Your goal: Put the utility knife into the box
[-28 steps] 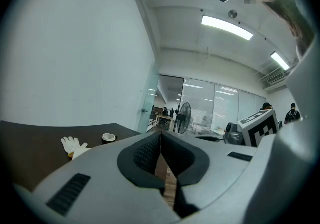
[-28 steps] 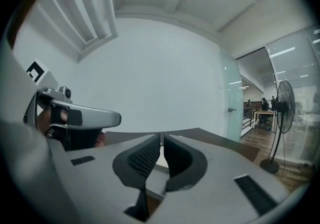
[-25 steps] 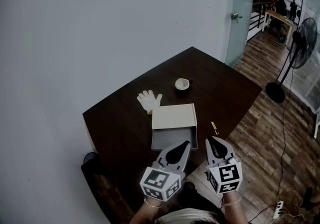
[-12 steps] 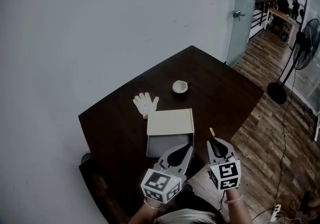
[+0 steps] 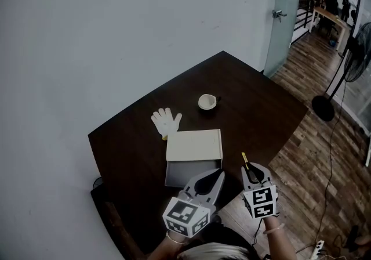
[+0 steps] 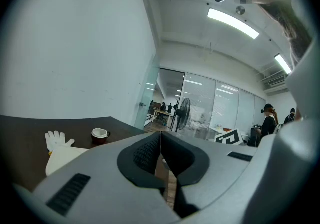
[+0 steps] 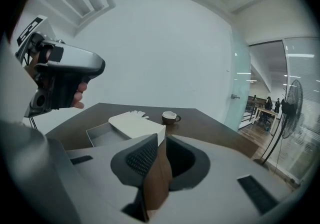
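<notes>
Down at the near corner of the dark surface point(image 5: 261, 96), both tools hover side by side. The left claw point(image 5: 218, 172) has its pads pressed together at the tip, nothing between them, and it hangs over the near end of the box point(image 5: 177, 173). The right claw point(image 5: 248, 166) is opening now: there's a clear gap between the pads, only bare brown surface showing through, nothing gripped.

Just past those right tips lies the yellow utility knife point(image 5: 246, 159), flat on the surface close to the near-right edge, outside the box and well apart from it.

The box itself is a grey tray, its near half open, with the cream lid point(image 5: 194, 145) lying across the far half. Beyond it, toward the left corner, sits a white glove point(image 5: 165, 121). Farther on, a cup point(image 5: 207, 101) stands out in the middle of the surface. Off the right corner, a fan point(image 5: 359, 44) stands on the wooden floor.
</notes>
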Available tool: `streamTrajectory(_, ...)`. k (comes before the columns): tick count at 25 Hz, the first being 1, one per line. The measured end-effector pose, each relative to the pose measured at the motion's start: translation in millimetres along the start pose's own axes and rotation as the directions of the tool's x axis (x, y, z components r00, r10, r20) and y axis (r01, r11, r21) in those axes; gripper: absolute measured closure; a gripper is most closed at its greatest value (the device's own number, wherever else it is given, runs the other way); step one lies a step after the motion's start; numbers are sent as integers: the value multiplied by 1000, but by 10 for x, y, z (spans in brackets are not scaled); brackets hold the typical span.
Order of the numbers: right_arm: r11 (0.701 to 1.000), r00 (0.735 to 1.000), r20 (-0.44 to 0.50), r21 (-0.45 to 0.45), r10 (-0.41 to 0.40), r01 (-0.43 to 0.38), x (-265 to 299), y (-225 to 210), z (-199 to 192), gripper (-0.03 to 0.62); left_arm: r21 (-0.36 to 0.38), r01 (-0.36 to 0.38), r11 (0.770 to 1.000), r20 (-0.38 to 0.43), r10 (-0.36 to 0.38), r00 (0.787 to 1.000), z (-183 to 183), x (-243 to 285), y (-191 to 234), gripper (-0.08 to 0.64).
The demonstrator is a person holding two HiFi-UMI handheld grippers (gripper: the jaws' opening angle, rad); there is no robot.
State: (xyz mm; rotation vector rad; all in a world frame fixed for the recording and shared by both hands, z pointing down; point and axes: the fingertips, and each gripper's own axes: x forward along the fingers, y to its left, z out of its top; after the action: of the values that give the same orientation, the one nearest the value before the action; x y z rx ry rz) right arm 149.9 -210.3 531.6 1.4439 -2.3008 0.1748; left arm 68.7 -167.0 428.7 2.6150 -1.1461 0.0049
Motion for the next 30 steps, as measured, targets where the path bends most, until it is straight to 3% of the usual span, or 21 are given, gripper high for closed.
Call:
streamTrajectory(14,999,990,-137,-41,24,-30,482,-323,-545,508,-10,-22,1000,-10,22,1000,-55,363,170,542)
streamTrajectory(30,996,961,-271,-50,56,-73,933,-536,-1102,489,-37,-46,998,-46,44,998,-161,633,328,541)
